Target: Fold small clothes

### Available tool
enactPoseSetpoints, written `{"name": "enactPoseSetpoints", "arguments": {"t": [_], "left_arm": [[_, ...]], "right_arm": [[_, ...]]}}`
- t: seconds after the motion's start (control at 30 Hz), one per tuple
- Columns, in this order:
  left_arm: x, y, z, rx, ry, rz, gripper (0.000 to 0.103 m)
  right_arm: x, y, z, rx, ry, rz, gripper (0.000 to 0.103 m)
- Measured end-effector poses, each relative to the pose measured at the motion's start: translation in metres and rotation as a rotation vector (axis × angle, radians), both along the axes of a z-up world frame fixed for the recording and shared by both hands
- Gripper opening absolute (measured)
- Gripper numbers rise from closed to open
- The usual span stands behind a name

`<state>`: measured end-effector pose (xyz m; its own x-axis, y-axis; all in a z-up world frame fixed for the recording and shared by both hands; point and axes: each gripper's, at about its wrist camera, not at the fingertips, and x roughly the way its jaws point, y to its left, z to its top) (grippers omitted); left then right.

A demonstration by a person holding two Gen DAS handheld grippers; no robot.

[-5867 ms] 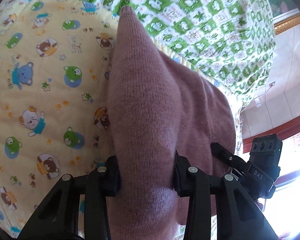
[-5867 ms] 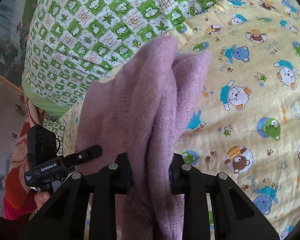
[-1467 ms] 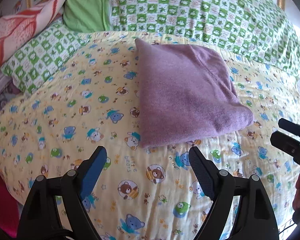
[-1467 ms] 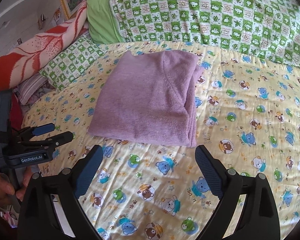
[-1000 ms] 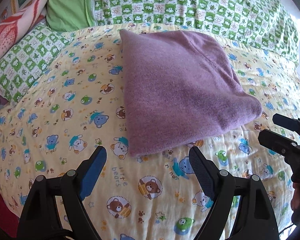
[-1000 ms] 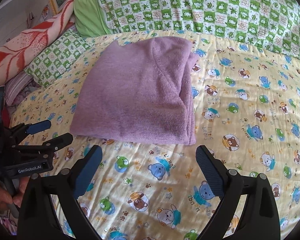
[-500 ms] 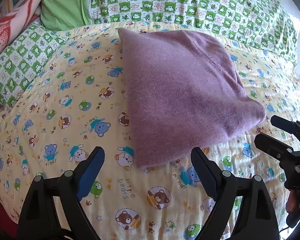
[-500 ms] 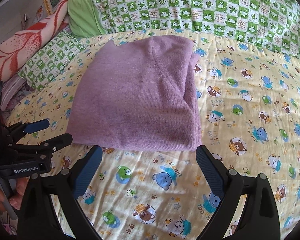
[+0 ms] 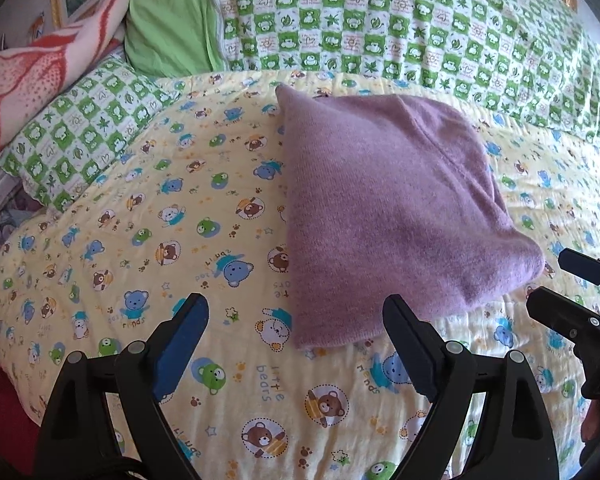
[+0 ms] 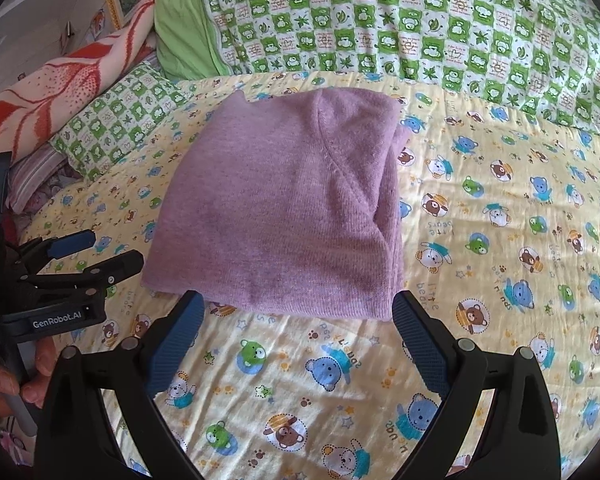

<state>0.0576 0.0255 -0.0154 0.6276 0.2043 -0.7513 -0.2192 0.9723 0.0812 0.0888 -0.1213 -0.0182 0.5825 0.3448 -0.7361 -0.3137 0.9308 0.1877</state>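
- My left gripper [image 9: 296, 312] stands wide, nothing between its blue-padded fingers [image 9: 182, 332]; its jaws have just been spreading a little further, and it holds nothing.
- My right gripper [image 10: 296, 312] also stands wide, both ribbed blue pads [image 10: 416, 336] clear of any cloth, holding nothing.
- The folded mauve knitted garment [image 10: 288, 216] lies flat on the yellow quilt printed with little cartoon bears [image 10: 500, 280], a compact, roughly square packet with a curved seam running down its top layer.
- In the left wrist view the same garment [image 9: 384, 216] sits ahead and to the right of my left fingers; its near corner lies just beyond the right finger's tip, and I cannot tell whether they touch.
- In the right wrist view the garment's near folded edge lies just beyond my right gripper's fingertips, spanning most of the gap between them.
- Stacked layers show along the garment's right side.
- Behind the garment a green-and-white checked pillow [image 10: 440, 28] stretches across the head of the bed, with a plain lime-green cushion [image 10: 180, 40] at its left end.
- A red-and-cream patterned blanket [image 10: 60, 84] lies far left.
- My left hand [image 10: 4, 376] wraps the left gripper's handle at the right view's left edge.
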Motion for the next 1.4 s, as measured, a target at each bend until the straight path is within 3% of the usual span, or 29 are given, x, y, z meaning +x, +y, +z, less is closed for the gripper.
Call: {"name": "enactPoseSetpoints", "arguments": {"t": [0.57, 1.4], "left_arm": [[-0.018, -0.02, 0.005, 0.018, 0.021, -0.019, 0.092], [0.011, -0.005, -0.013, 0.027, 0.045, -0.052, 0.092]], "right_arm": [[-0.016, -0.016, 0.009, 0.029, -0.043, 0.007, 0.098], [0.005, -0.007, 0.008, 0.018, -0.025, 0.005, 0.099]]}}
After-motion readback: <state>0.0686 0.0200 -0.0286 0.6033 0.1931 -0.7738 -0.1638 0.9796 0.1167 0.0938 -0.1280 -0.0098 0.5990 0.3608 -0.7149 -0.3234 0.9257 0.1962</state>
